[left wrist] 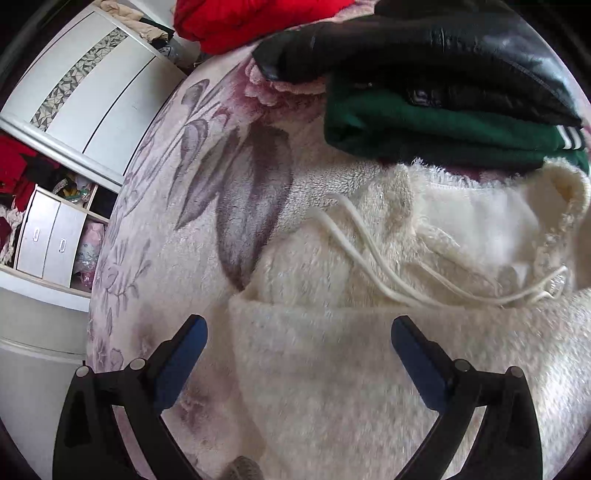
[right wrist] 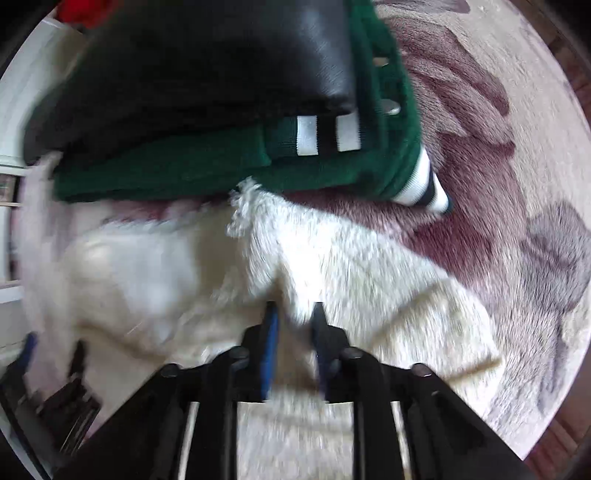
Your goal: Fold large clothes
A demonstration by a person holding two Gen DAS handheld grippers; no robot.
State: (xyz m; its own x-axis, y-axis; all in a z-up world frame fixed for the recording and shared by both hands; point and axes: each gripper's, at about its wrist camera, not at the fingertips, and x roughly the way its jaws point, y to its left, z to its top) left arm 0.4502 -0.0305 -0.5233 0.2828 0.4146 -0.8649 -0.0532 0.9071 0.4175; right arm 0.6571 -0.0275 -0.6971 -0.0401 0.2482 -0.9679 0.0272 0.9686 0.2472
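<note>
Left tool (left wrist: 299,332) wide over cream fleece (left wrist: 332,369); right tool (right wrist: 293,314) narrow, fleece edge between.

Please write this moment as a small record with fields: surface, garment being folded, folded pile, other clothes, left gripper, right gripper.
surface: floral plush blanket
garment being folded: cream fleece hoodie with a white drawstring, lying on the blanket
folded pile: black leather jacket on top of green jacket with white stripes, beyond the hoodie
other clothes: red garment further back
left gripper: open wide over the hoodie's edge, nothing between the fingers
right gripper: jaws narrowly apart, hoodie fleece between them; picture blurred, grip uncertain
</note>
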